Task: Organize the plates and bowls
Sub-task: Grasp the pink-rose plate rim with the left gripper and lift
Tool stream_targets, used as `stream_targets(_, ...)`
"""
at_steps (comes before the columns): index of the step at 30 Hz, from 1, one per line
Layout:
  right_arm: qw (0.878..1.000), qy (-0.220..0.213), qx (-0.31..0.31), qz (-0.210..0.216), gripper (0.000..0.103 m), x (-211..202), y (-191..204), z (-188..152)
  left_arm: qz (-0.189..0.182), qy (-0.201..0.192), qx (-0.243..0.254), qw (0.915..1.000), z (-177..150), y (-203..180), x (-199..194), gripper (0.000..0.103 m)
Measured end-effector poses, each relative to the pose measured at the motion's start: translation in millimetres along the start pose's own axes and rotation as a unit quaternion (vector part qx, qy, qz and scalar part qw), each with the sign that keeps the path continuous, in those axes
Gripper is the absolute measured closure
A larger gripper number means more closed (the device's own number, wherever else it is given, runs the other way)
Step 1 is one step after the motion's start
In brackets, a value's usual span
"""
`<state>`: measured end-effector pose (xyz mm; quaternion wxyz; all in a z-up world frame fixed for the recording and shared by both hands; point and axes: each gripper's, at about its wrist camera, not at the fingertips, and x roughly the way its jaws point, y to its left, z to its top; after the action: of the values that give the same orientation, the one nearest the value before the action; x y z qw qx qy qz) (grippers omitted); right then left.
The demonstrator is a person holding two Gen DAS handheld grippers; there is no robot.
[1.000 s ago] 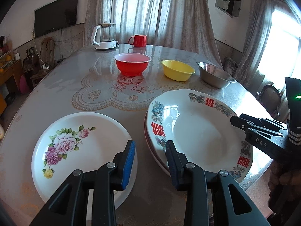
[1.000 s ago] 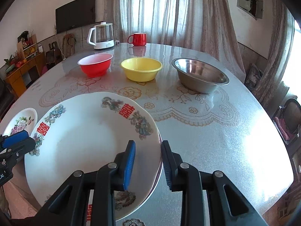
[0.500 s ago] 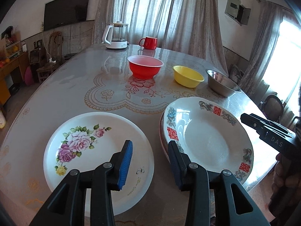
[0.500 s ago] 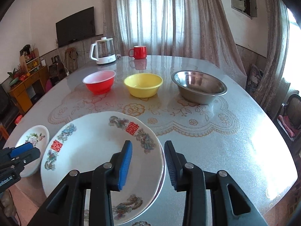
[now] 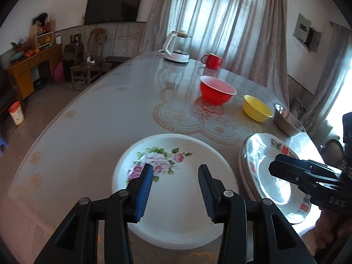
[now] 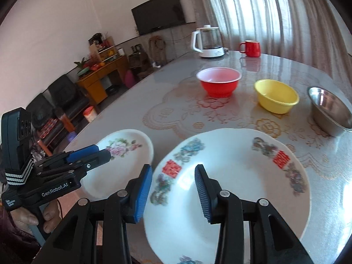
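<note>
Both grippers have swung leftward since a second ago, and their jaws now stand wide apart, holding nothing. From its own camera the left gripper point(image 5: 175, 190) hovers over the white rose-patterned plate point(image 5: 176, 200), where earlier it straddled the gap between the two plates. The right gripper point(image 6: 173, 190) hangs above the near left part of the large white plate with red characters point(image 6: 237, 176), which lies just right of the rose plate on the glossy round table point(image 6: 253, 121). Beyond the rose plate, well apart from it, a red plastic bowl point(image 5: 216, 89), a yellow plastic bowl point(image 5: 256, 108) and a steel bowl point(image 5: 287, 120) sit in a row, with a white electric kettle point(image 5: 177, 48) and a red mug point(image 5: 211, 61) farther back.
</note>
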<state>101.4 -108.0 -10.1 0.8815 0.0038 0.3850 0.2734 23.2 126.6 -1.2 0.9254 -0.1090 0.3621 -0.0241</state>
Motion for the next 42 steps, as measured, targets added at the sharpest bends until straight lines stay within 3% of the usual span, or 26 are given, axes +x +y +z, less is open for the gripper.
stream_targets(3,0.999,0.012,-0.025,0.031,0.063,15.2,17.0,10.2,0.022,0.002,-0.018,0.9996,-5.7,19.7,-0.9,0.060)
stream_targets(6,0.998,0.026,-0.053,0.037,0.063,31.8,31.3,19.9,0.031,0.005,-0.037,0.9988,-13.7,34.6,-1.0,0.060)
stream_targets(8,0.996,0.035,-0.067,0.037,0.070,43.4,38.0,25.0,0.033,0.005,-0.044,0.9985,-20.1,40.0,-0.1,0.064)
stream_targets(15,0.991,0.075,-0.112,0.013,0.076,80.5,43.2,40.9,0.013,0.009,-0.031,0.9994,-38.4,40.9,-1.4,0.078)
stream_targets(21,0.983,0.120,-0.139,0.005,0.080,108.4,44.8,46.9,-0.009,0.008,-0.061,0.9980,-42.1,47.1,-3.4,0.078)
stream_targets(27,0.976,0.156,-0.154,0.000,0.087,123.4,45.6,44.9,-0.018,-0.005,-0.041,0.9990,-50.3,41.0,-14.2,0.076)
stream_targets(32,0.976,0.164,-0.140,0.013,0.087,124.5,37.6,45.3,-0.032,-0.013,-0.057,0.9978,-52.1,49.7,-22.0,0.076)
stream_targets(38,0.975,0.166,-0.146,0.014,0.085,122.2,39.0,43.9,-0.021,-0.026,-0.072,0.9969,-53.9,52.7,-29.8,0.076)
stream_targets(42,0.975,0.166,-0.148,0.017,0.085,122.1,39.0,43.2,-0.019,-0.012,-0.067,0.9975,-52.1,48.8,-24.6,0.075)
